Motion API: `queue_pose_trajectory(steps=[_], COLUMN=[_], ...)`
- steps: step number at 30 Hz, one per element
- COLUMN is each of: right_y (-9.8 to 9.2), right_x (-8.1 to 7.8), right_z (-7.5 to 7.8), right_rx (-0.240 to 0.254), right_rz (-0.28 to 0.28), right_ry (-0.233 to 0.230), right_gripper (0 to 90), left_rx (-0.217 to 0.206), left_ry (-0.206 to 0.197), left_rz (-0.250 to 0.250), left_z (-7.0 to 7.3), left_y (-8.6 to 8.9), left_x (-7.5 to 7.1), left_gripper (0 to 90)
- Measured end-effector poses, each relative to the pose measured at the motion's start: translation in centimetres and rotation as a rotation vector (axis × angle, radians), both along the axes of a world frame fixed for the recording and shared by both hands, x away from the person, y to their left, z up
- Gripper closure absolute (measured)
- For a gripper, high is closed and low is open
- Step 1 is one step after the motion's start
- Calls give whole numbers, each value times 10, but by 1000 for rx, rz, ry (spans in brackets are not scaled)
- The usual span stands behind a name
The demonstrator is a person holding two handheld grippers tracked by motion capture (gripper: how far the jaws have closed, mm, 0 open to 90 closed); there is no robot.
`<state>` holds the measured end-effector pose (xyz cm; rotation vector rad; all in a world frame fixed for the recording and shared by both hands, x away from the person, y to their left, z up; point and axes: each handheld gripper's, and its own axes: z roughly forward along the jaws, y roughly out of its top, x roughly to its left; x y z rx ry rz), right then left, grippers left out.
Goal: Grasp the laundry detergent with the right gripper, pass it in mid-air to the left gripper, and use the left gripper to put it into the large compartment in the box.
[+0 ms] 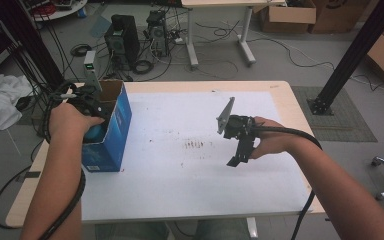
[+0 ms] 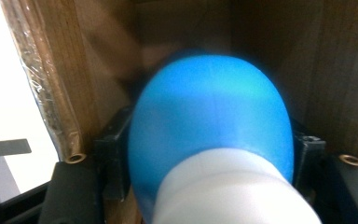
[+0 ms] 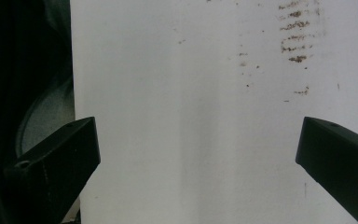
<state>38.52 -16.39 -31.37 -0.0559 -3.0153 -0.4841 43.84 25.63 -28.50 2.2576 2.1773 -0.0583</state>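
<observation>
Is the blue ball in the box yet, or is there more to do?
Nearly done: the ball is already down inside the box, between the left gripper fingers, which look like they are letting go. Left: lift that hand out. The right gripper waits open over the white mat.

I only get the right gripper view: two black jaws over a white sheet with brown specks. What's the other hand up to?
Observer: The left gripper reaches down into an open blue box near the table's left edge.
Operator: Anything in there?
Observer: A rounded blue and white object sits between its jaws; I can't tell whether they squeeze it.
Operator: Where's my gripper from there?
Observer: The right gripper hangs over the sheet's middle, well apart from the box.
</observation>
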Motion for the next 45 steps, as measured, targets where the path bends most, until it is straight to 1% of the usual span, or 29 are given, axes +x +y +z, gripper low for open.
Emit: queue_pose_trajectory(steps=[3, 7, 10, 14, 18, 20, 23, 24, 27, 28, 33, 38, 41, 45], right_y=[0, 0, -2, -2, -1, -1, 0, -1, -1, -1, -1, -1, -1, -1], right_x=[0, -1, 0, 1, 1, 1, 1, 2, 2, 2, 2, 1, 0, 0], right_z=[-1, -1, -2, -2, -3, -3, -4, -4, -3, -2, 0, 1, 1, 3], right_rx=[0, 0, -4, -3, 4, 5, 7, 6, 9, 13, 9, 6, 4, -2], right_rz=[-1, -3, -4, -4, 0, -4, -3, -3, 0, -2, -5, -3, -4, -4], right_ry=[1, -1, -1, -1, -5, -5, -5, -4, -8, -9, -11, -14, -13, -13], right_gripper=[0, 0, 0, 0, 0, 0, 0, 0, 0, 0, 0, 0, 0, 0], left_rx=[0, 17, 27, 34, 46, 47, 53, 56, 63, 67, 68, 81, 94, 99], left_ry=[6, 3, 2, -10, -18, -33, -45, -52, -56, -63, -71, -72, -70, -78], left_rz=[-3, 7, 4, 2, -15, -10, -22, -20, -28, -33, -38, -48, -53, -68], left_z=[1, 3, 6, 14, 25, 31, 41, 44, 53, 57, 64, 72, 78, 89], left_y=[-1, -3, -5, -6, -7, -9, -8, -8, -8, -9, -9, -10, -11, -13], left_x=[0, 0, -1, -2, -3, -5, -7, -8, -9, -10, -11, -12, -12, -13], left_gripper=[322, 324, 323, 319, 300, 283, 252, 252, 250, 249, 227, 195, 173, 156])
